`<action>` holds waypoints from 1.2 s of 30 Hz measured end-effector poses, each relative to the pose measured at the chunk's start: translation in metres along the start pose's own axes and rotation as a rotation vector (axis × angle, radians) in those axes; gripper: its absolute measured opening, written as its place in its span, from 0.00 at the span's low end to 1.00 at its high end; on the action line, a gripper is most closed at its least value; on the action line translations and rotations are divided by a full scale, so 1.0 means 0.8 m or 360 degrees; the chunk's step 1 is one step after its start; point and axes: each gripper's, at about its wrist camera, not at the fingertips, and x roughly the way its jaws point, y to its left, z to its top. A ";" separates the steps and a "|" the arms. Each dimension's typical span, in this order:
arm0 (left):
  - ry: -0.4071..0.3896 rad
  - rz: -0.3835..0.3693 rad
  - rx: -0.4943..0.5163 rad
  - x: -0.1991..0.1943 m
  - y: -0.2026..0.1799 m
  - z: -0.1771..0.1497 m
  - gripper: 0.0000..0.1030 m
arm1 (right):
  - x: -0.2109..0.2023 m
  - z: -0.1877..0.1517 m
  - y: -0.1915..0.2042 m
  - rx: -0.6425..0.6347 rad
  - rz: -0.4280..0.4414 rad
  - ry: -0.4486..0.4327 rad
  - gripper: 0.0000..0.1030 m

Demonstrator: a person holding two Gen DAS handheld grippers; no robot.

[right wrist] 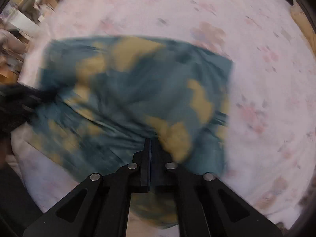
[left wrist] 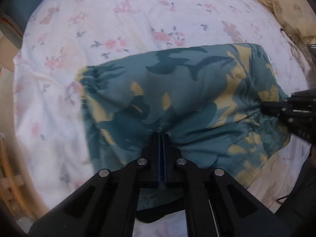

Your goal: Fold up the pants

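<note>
A: Where are the pants [left wrist: 177, 90]?

B: We see them in the middle of the bed, lying on the white sheet [left wrist: 118, 19] with pink flowers. They are teal with yellow and dark blue leaf shapes. The cloth looks bunched and puffy, not flat.

A: What is our left gripper [left wrist: 163, 136] doing?

B: Its 2 fingers are pressed together on a fold of the pants. In the left view the pinch sits at about 6 o'clock on the cloth, and wrinkles run out from it.

A: And our right gripper [right wrist: 150, 141]?

B: Its fingers are also squeezed tight on the pants, near the low edge at 6 o'clock in the right view. That view is blurry, so we cannot see small things there.

A: Can we see each gripper from the other side?

B: Yes. In the left view the right gripper comes in at 3 o'clock and touches the cloth edge. In the right view the left gripper is a dark blur at 9 o'clock.

A: Anything else?

B: A yellow pillow [left wrist: 286, 9] sits at 1 o'clock in the left view.
</note>
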 end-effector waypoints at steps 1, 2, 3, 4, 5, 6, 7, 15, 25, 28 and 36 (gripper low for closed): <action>-0.0003 0.0030 -0.0042 -0.005 0.010 0.000 0.03 | -0.003 0.000 -0.006 0.0040 0.0005 0.0014 0.00; 0.0006 0.0072 -0.0110 -0.008 0.024 -0.001 0.03 | -0.008 -0.001 -0.015 0.0082 -0.0007 0.0033 0.00; 0.0019 0.0093 -0.0157 -0.009 0.033 -0.001 0.03 | -0.016 -0.002 -0.021 0.0089 -0.0022 0.0036 0.00; 0.0046 0.0084 -0.0262 -0.012 0.050 -0.001 0.03 | -0.021 -0.003 -0.026 0.0101 -0.0021 0.0042 0.00; 0.0056 0.0056 -0.0335 -0.015 0.061 0.000 0.07 | -0.030 -0.004 -0.033 0.0123 -0.0003 0.0042 0.01; 0.0047 0.0052 -0.0404 -0.021 0.074 0.003 0.28 | -0.045 -0.001 -0.043 0.0139 0.0032 -0.0011 0.05; 0.0009 0.0066 -0.0468 -0.029 0.086 0.006 0.42 | -0.053 0.000 -0.049 0.0153 0.0045 -0.0050 0.08; -0.0078 0.0010 -0.0560 -0.029 0.113 0.047 0.74 | -0.066 0.046 -0.143 0.0534 0.0338 -0.0331 0.63; 0.0071 -0.0075 -0.0053 0.020 0.083 0.095 0.40 | 0.005 0.076 -0.121 0.0381 0.0438 -0.0221 0.56; 0.0125 -0.0216 -0.0083 0.021 0.095 0.105 0.07 | 0.004 0.084 -0.114 0.0294 0.0513 -0.0192 0.10; -0.0320 -0.0170 -0.0008 -0.052 0.095 0.133 0.03 | -0.079 0.093 -0.104 0.0119 0.0326 -0.0673 0.06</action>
